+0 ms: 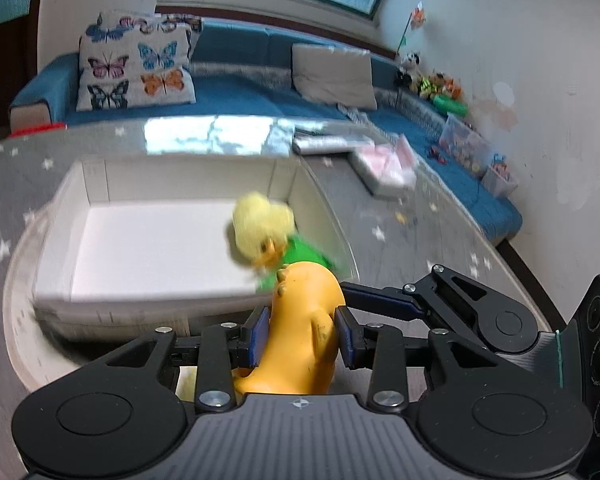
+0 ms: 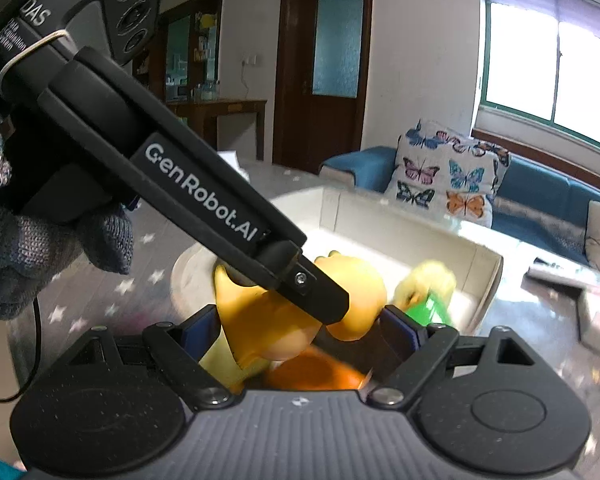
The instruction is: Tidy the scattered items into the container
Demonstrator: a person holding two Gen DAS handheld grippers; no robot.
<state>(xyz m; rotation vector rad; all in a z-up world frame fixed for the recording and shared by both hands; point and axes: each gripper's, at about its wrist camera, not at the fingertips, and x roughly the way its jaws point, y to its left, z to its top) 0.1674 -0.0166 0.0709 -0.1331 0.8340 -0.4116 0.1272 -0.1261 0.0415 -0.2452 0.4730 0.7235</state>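
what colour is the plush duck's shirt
Green; the yellow plush duck wears it, clearest in the left wrist view.

The left wrist camera sits just behind the left tongs [image 1: 302,330], looking forward and down, very near the white box [image 1: 84,256] ahead. The right wrist camera looks along the right tongs [image 2: 296,330]; both share that box [image 2: 488,280] and the butterfly cushion [image 1: 134,68] beyond.

White lettering "GenRobot.AI" runs along the black arm of the left gripper [image 2: 300,316] in the right wrist view. Up on its dark grey handle housing [image 2: 40,24] there's "DAS" plus smaller print too tiny to make out. Nothing readable anywhere else.
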